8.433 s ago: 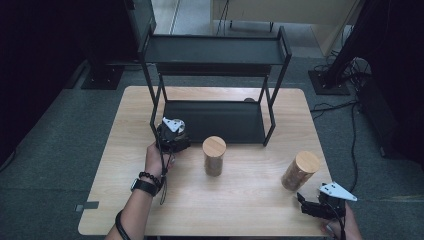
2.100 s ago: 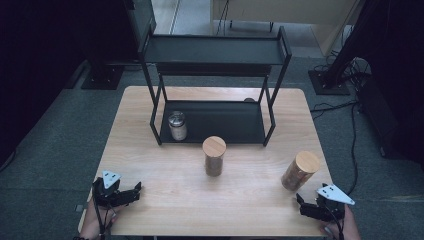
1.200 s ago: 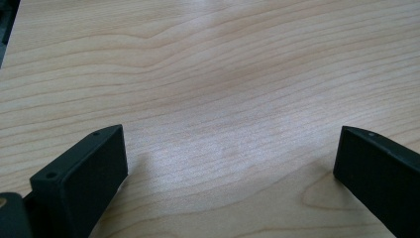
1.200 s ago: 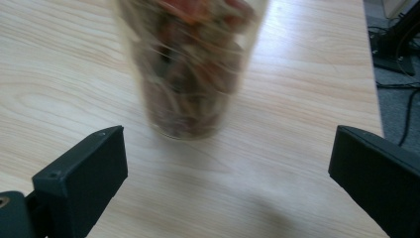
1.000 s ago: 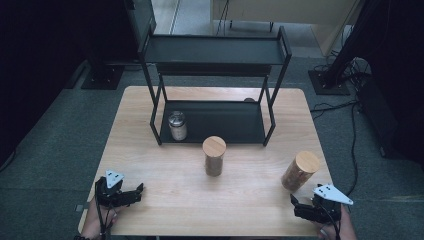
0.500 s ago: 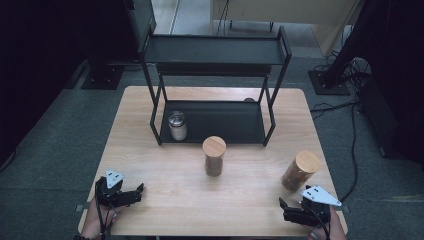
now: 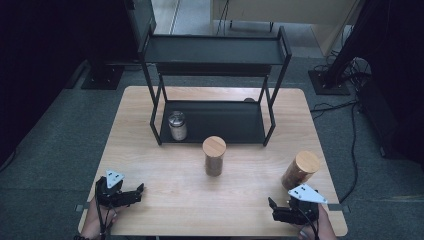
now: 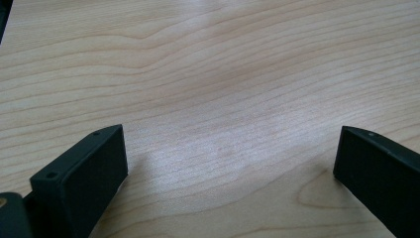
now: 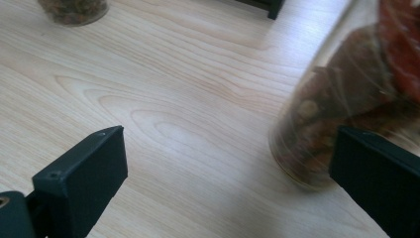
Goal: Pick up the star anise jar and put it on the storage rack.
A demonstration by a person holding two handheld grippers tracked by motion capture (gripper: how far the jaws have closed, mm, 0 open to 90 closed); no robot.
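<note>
Seen on the wooden table [image 7: 165, 150], far side: a black two-tier rack [image 7: 215, 50], with a small metal-lidded jar [image 7: 177, 125] standing at the left of its lower shelf, put there from the left gripper's grasp of some eight seconds back. Hard to tell its pale contents.

Shifted within the last second: the right gripper [image 7: 274, 210], now drawn left and nearer along the near edge, jaws spread wide with nothing between them and pointing left. In the right gripper view, close past its right jaw without touching it, the right jar [image 9: 337, 114]. Probably a lining-up for a grasp on that jar, with two jars left to shelve.

Standing upright near the right edge, just beyond that gripper, the same right jar: wooden lid, clear wall, brown and red dried pieces inside. At mid-table, just in front of the rack, the middle jar [image 7: 214, 156]: wooden lid too, brownish filling.

Resting at the near left corner, well apart from every jar: the left gripper [image 7: 139, 194], jaws wide apart, holding nothing, over bare wood.
</note>
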